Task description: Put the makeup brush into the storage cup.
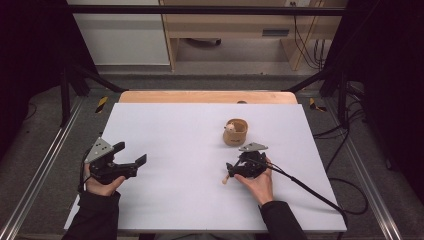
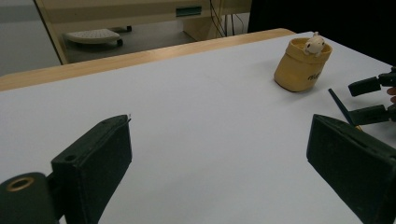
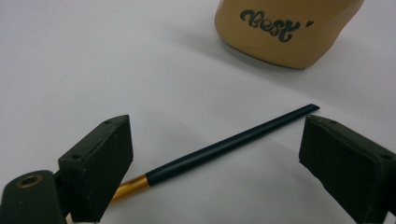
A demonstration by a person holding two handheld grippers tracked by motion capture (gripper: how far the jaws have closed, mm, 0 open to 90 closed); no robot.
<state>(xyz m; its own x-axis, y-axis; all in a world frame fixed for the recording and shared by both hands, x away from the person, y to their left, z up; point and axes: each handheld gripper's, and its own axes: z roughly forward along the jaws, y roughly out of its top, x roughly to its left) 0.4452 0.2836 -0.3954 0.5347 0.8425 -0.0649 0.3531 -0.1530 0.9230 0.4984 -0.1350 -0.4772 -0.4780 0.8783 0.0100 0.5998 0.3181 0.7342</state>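
I log my right gripper (image 3: 215, 163), jaws spread astride the dark pen (image 3: 224, 147) near the tan cup (image 3: 285, 28); left gripper (image 1: 131, 155) spread, far left.

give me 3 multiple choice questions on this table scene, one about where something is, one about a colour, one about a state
1. Where does the tan cup stand?
A. just beyond the right gripper
B. beside the left gripper
C. on the floor

2. What colour is the long shaft of the pen?
A. red
B. dark blue-black
C. white

3. How do the right gripper's jaws stand?
A. shut on the cup
B. shut with nothing between them
C. open, with the pen lying on the table between them

Answers:
1 A, the high view shows the cup on the white tabletop just past the right gripper.
2 B, the right gripper view shows a dark shaft with a gold band.
3 C, the same view shows a wide gap between the jaws.
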